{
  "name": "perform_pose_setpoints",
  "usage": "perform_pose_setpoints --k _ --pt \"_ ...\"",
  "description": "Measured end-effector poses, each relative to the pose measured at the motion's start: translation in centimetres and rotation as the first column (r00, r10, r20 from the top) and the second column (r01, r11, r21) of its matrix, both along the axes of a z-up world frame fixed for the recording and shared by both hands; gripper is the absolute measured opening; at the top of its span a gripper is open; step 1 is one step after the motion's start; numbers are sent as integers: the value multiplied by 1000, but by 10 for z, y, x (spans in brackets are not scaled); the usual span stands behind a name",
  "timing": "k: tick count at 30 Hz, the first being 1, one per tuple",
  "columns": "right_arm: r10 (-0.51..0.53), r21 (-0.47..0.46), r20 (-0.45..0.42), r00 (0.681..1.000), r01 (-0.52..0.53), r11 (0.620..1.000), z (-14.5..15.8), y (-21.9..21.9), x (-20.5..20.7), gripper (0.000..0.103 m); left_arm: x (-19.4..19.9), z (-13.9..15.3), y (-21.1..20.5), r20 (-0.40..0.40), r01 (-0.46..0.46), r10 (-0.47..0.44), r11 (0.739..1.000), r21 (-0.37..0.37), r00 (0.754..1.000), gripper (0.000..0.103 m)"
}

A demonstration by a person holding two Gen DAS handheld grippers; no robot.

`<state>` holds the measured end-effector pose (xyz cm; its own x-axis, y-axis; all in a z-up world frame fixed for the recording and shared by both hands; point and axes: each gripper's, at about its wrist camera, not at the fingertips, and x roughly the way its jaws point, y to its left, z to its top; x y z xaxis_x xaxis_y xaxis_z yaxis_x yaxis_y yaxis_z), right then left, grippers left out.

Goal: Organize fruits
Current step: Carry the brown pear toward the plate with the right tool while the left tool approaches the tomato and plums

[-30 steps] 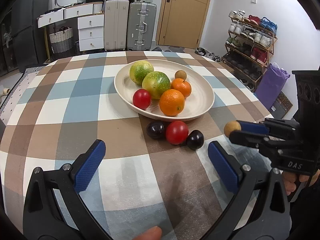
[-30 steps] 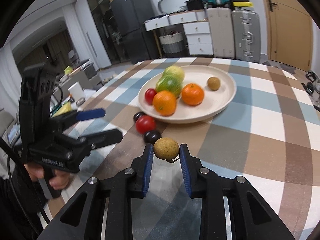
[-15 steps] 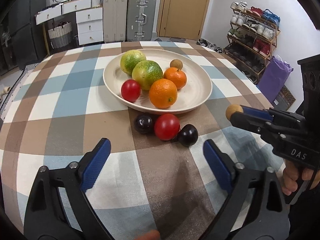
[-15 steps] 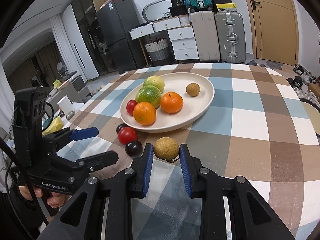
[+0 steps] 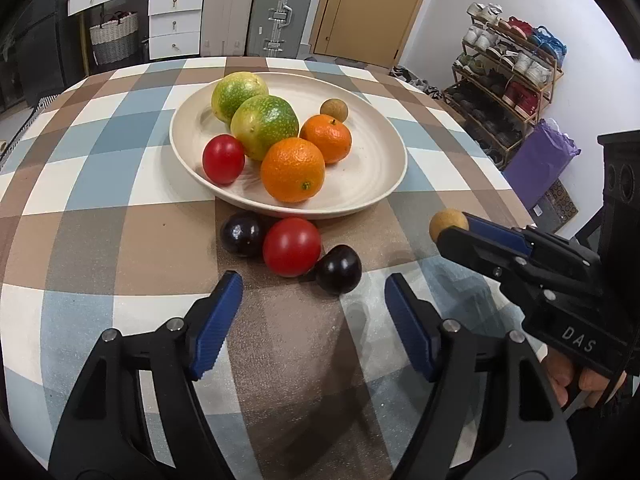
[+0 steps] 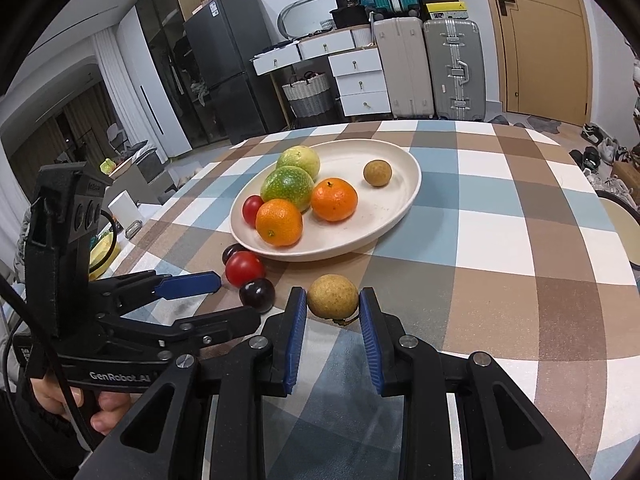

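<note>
The left tool [image 5: 312,320], spread wide, has closed in on the red tomato [image 5: 292,246] before the cream plate [image 5: 384,184]; the right tool [image 6: 333,312] pinches a tan longan [image 6: 333,296], ready for plating.

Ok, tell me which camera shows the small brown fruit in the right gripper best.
The right wrist view: the brown fruit sits centred and close, pinched between the right gripper pads. The left wrist view shows only part of it, at the gripper's tip, seen from the side.
</note>
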<state>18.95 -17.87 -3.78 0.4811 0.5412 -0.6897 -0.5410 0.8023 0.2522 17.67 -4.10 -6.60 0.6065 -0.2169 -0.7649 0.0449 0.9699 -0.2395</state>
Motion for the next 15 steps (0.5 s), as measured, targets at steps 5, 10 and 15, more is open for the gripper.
perform_pose_setpoints --k 5,10,15 --pt "-10 1 -9 1000 10 1000 -1 -2 2 28 3 1 -5 -7 -35 35 999 -9 999 59" --pt "-11 0 -9 1000 11 1000 -1 -3 3 28 3 1 -13 -3 -38 38 999 23 999 55" --pt "-9 -1 -12 1000 9 1000 -2 -2 3 28 3 1 -9 -7 -43 43 999 22 999 50"
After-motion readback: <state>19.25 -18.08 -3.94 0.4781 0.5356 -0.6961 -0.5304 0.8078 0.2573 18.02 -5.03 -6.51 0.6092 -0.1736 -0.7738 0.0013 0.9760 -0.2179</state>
